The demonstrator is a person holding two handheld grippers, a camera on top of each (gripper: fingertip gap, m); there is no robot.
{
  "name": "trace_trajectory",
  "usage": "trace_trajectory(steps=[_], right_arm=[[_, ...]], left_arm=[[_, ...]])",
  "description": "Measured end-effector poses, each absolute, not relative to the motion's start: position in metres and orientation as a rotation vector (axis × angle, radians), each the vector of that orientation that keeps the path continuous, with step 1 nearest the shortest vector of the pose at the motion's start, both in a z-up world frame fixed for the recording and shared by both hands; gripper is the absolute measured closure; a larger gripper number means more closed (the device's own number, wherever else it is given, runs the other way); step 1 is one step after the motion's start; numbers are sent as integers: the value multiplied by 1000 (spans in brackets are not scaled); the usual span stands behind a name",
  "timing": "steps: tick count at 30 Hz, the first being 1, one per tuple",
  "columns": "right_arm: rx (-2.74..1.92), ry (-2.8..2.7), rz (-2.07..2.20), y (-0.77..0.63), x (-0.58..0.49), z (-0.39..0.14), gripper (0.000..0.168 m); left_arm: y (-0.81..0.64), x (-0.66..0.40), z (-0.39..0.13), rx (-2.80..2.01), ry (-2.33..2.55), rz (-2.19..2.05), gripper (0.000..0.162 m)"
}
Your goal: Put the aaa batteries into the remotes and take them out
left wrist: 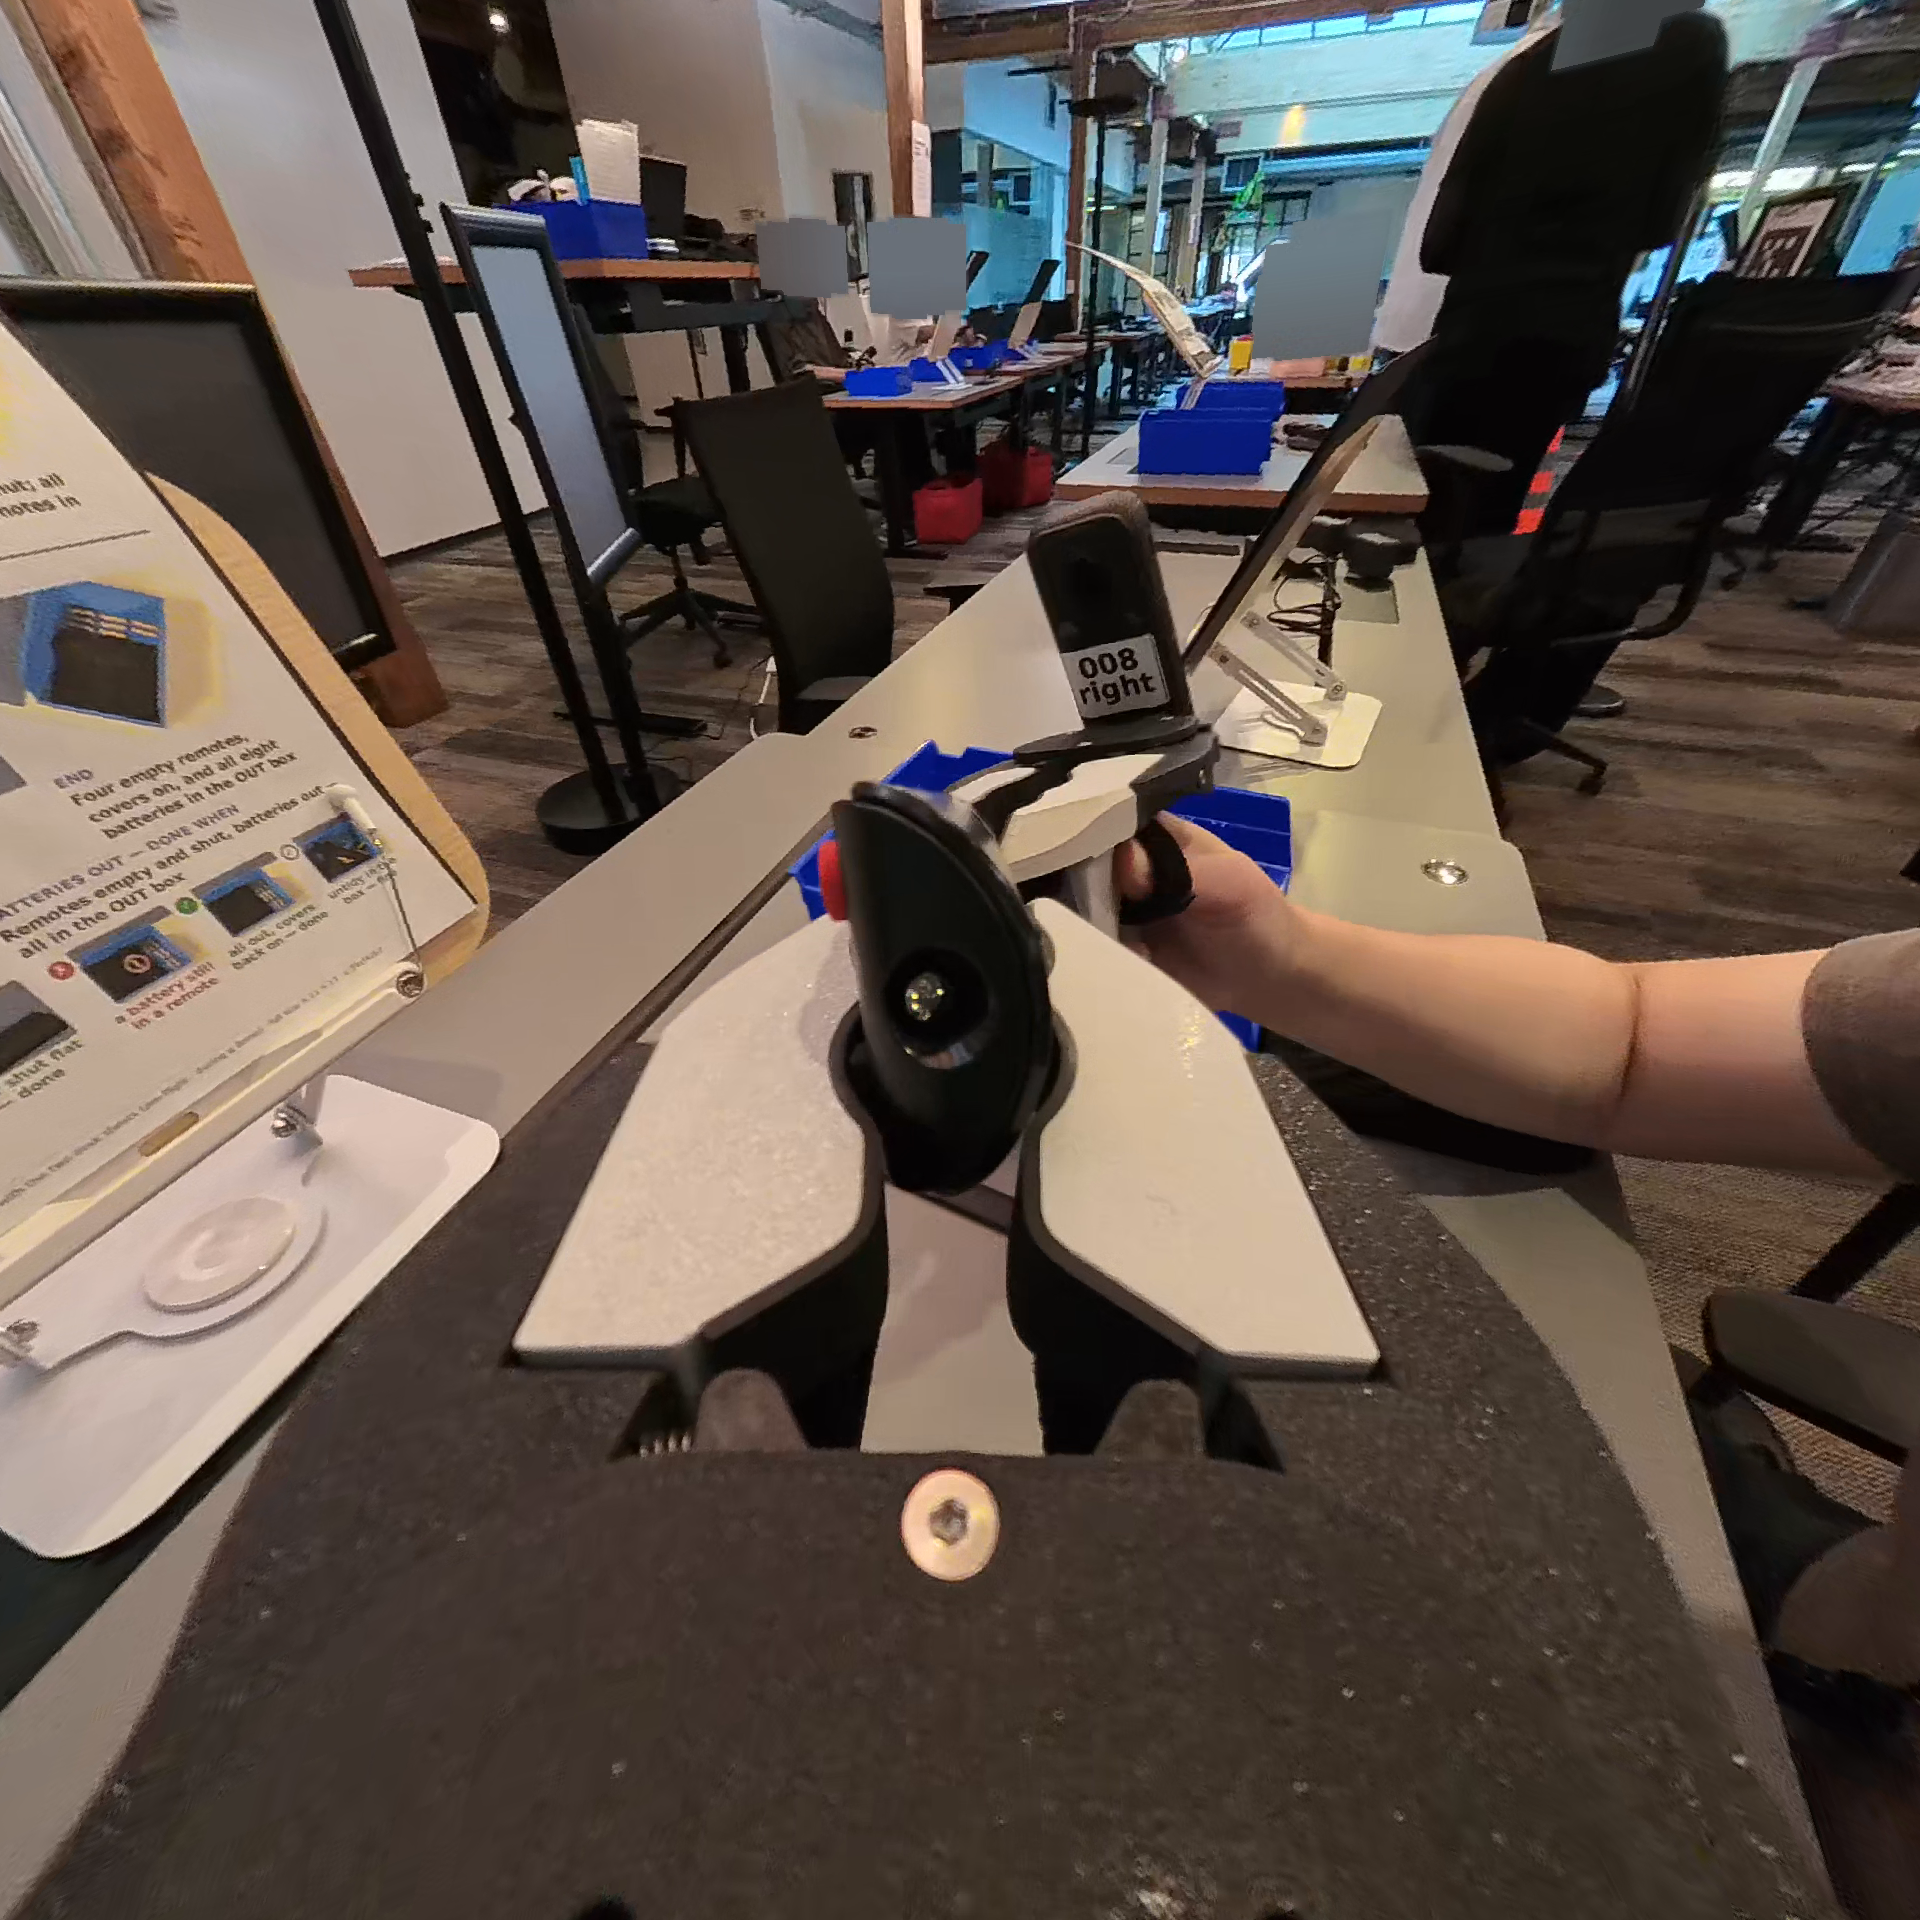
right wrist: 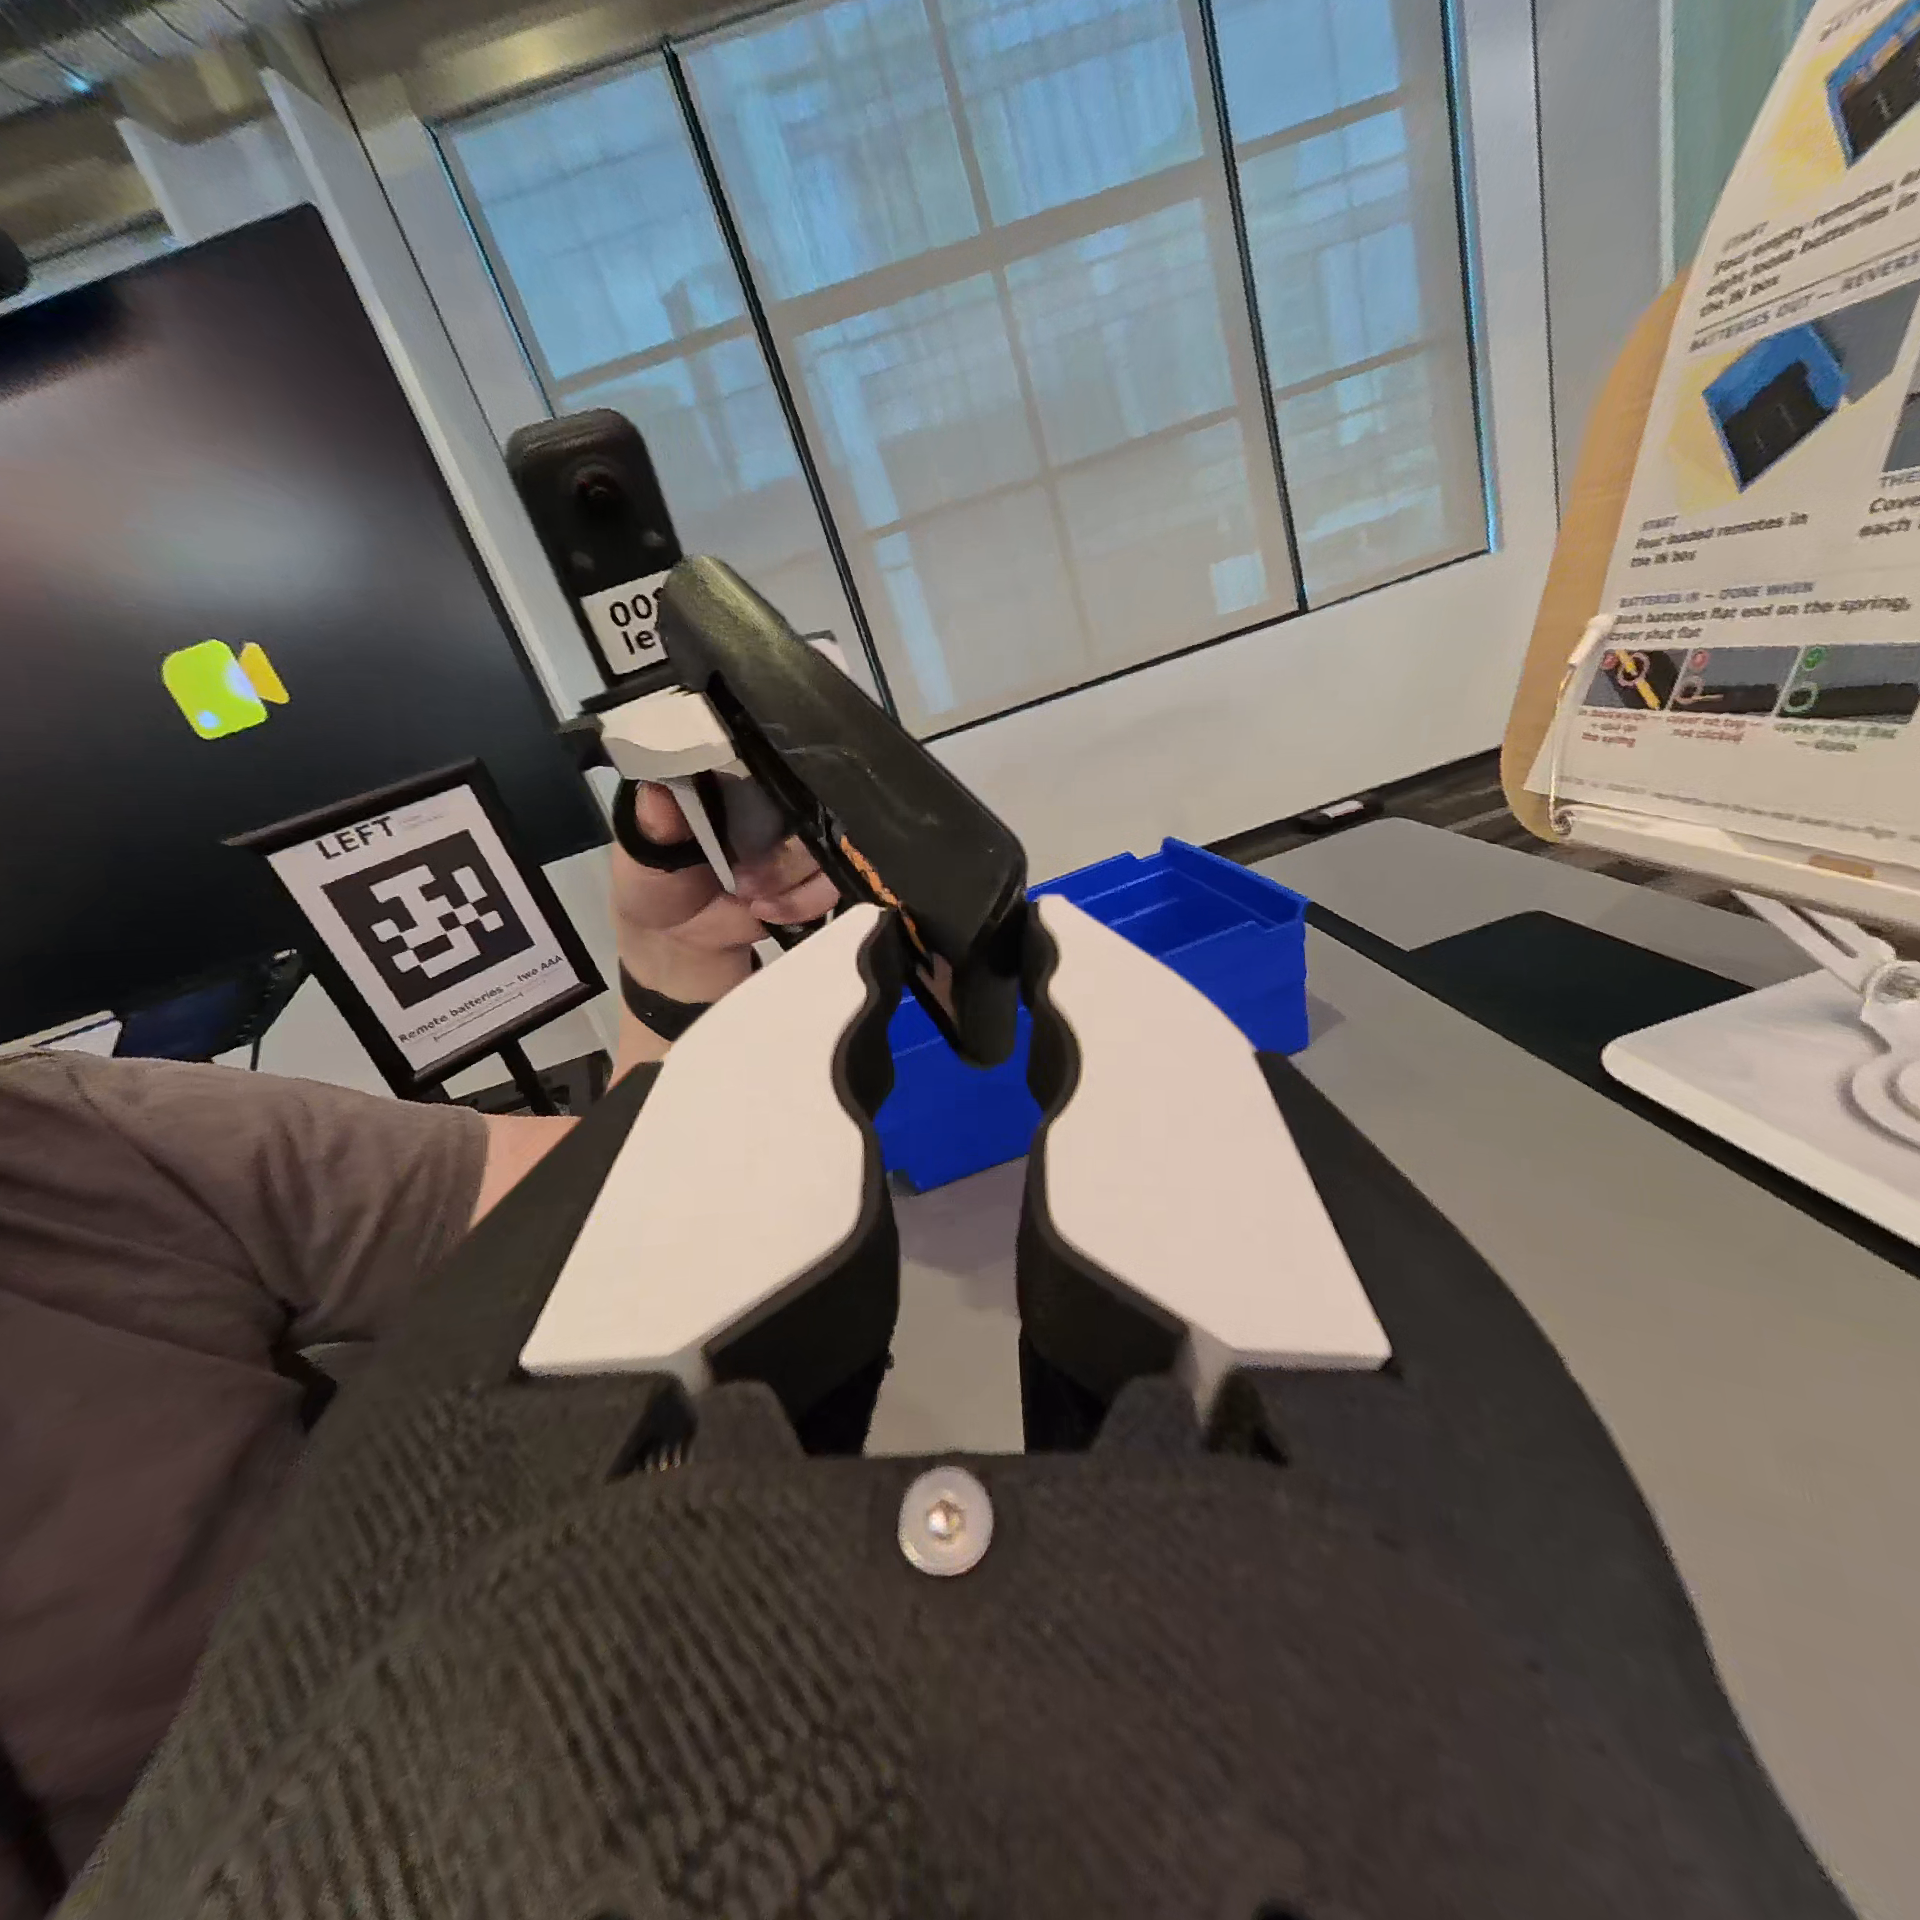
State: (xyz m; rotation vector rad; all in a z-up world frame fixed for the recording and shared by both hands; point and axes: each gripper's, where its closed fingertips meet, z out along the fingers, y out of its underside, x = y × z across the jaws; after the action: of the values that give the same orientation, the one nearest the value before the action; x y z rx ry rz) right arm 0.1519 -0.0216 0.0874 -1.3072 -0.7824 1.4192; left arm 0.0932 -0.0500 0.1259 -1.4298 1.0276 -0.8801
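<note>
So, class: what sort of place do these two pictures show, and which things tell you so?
Probably an open-plan office or lab set up for data collection: rows of desks with office chairs, blue bins on them, and an instruction sheet on a stand.

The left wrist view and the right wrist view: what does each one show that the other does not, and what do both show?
Only the left wrist view shows the remote's end face with its small round lens, a red button on the side, and the office behind with chairs and a standing person.

Only the right wrist view shows the remote's long back with an orange part near the tool, a large window, a dark screen and a framed marker sign.

Both show the black remote held between both tools, the blue bin, the grey table and the instruction sheet.
</note>
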Motion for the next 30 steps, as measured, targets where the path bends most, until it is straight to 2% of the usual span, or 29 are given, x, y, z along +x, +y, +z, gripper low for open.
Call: trace_trajectory(steps=[10,15,30], right_arm=[[-1310,-527,1355,-2,168,90,146],[-1333,-508,1307,-1,167,90,138],[-1397,-446,1247,5,166,80,135]], left_arm=[[-37,94,126,-1419,947,-829,140],[-32,93,124,-1437,912,-850,140],[-31,106,116,-1441,913,-840,140]])
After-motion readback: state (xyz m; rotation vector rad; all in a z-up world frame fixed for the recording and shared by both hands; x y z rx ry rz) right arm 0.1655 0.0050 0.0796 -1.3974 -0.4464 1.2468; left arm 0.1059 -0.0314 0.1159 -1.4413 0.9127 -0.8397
